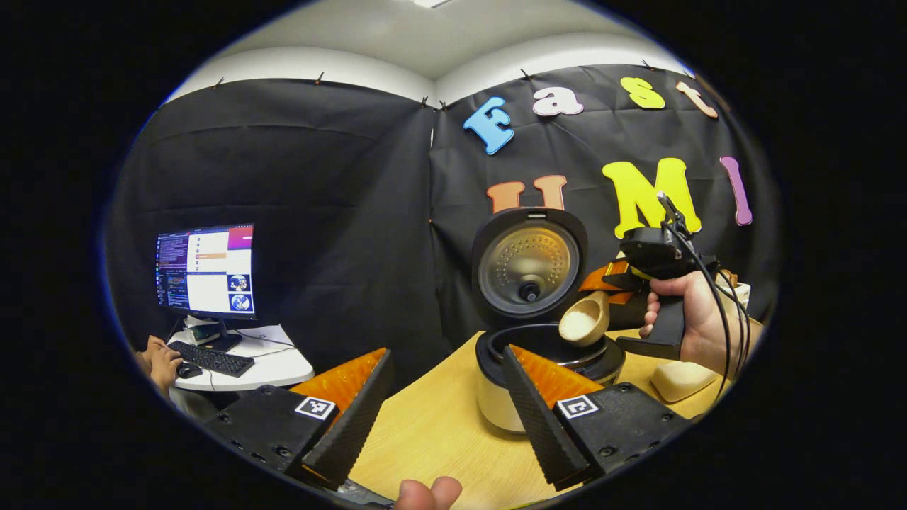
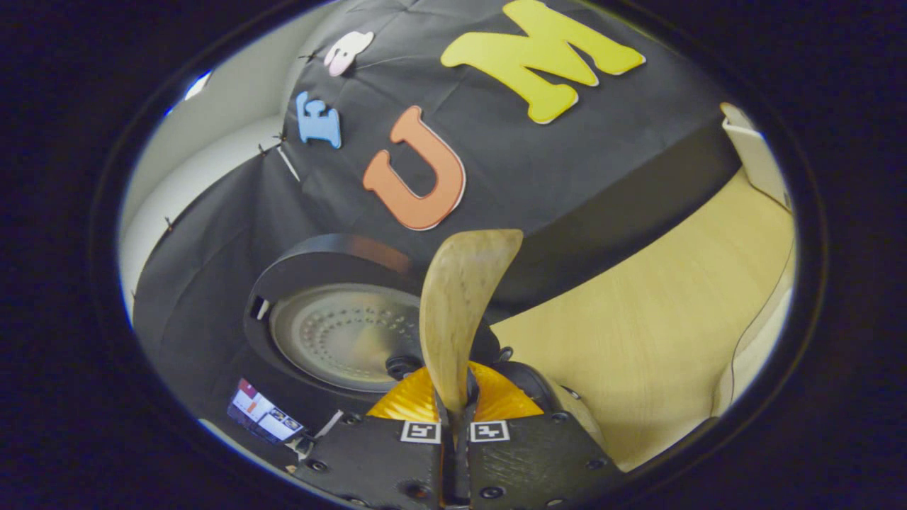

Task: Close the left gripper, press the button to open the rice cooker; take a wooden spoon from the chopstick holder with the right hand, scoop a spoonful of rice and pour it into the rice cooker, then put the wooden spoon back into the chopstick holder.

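Left hand-held gripper wide apart; right hand-held gripper clamping pale wooden spoon over open rice cooker.

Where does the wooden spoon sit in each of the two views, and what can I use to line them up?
Left gripper view: the wooden spoon is right of centre, its bowl tipped over the open rice cooker, held by the far hand-held gripper.
Right gripper view: it rises from bottom centre, clamped between the fingers.
Shared landmark: the raised round lid.
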Demonstrator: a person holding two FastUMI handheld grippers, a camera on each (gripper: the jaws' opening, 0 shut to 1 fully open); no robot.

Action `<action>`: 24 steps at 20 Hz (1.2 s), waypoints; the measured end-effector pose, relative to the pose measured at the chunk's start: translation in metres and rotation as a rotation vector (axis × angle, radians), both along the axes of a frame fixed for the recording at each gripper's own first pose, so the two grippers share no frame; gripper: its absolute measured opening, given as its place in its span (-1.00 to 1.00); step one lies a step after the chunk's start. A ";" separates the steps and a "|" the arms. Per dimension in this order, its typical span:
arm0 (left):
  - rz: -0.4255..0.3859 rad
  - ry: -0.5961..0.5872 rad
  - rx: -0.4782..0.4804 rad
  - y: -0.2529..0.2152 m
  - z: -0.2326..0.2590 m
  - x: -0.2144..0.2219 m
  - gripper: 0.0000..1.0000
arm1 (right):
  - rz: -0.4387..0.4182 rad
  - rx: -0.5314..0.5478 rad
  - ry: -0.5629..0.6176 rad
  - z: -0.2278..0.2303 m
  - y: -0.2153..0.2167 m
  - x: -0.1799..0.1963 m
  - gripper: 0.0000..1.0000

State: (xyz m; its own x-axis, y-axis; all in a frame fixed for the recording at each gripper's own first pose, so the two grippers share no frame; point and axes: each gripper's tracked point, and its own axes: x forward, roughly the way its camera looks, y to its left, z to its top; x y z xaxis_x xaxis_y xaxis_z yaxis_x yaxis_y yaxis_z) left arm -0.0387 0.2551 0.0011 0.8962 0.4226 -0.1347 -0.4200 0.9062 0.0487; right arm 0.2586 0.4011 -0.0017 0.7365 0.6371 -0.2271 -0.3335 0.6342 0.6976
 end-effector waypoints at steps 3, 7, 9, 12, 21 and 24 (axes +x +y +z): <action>-0.011 0.003 0.001 -0.001 -0.001 0.002 0.95 | -0.019 -0.114 -0.092 -0.003 0.009 -0.003 -0.99; -0.013 0.000 0.013 0.001 0.000 0.000 0.94 | -0.014 -0.207 -0.176 -0.010 0.023 -0.004 -0.99; -0.013 0.000 0.003 0.003 -0.001 0.000 0.94 | -0.012 -0.245 -0.214 -0.004 0.026 -0.008 -0.99; -0.042 0.001 -0.033 0.001 -0.006 0.002 0.95 | -0.001 -0.320 -0.291 0.005 0.034 -0.013 -0.99; -0.018 -0.020 -0.063 0.018 -0.004 -0.004 0.94 | 0.009 -0.544 -0.563 0.031 0.054 -0.029 -0.99; -0.013 -0.026 -0.066 0.020 -0.002 -0.006 0.94 | 0.021 -0.613 -0.680 0.043 0.061 -0.039 -0.99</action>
State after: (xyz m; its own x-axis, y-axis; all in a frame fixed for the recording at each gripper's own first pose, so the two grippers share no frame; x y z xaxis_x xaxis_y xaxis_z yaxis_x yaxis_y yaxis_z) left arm -0.0449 0.2748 -0.0009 0.9051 0.4022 -0.1383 -0.4088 0.9124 -0.0220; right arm 0.2201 0.4622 0.0412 0.8252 0.5625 -0.0517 -0.5645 0.8180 -0.1103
